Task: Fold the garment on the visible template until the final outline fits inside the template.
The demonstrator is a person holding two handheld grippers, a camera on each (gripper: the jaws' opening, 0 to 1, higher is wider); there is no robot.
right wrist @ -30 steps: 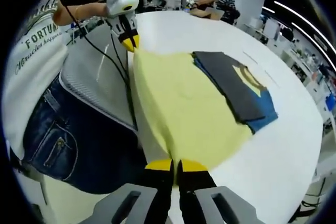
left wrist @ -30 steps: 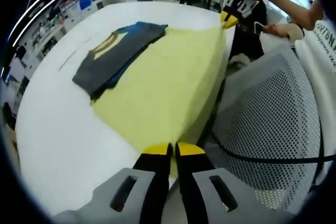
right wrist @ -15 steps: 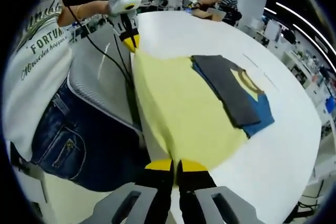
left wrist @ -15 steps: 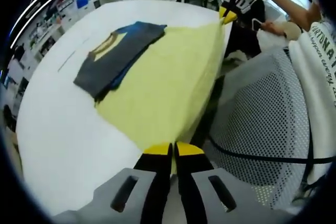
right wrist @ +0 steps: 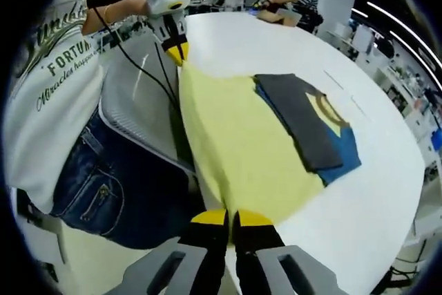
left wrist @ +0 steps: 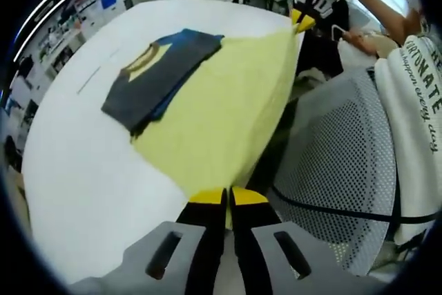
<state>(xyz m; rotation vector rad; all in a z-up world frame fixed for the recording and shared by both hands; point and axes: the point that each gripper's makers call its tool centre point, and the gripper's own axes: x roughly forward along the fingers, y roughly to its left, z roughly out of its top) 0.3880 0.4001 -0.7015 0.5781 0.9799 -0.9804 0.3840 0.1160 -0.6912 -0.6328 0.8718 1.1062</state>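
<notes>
Garment [left wrist: 221, 108]: 1 yellow, 2 grippers clamping corners; prob. 1 folded shirt [left wrist: 155, 74].

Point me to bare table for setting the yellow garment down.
Free: white table left of the folded dark shirt, and the far end beyond it. Crowded: near edge, where the yellow garment hangs stretched between left claw and right claw.

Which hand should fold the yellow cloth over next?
Neither is clearly better, as far as I can tell. The left gripper and right gripper each pinch a corner of the yellow garment at the table's near edge, so both probably move together toward the folded dark shirt.
</notes>
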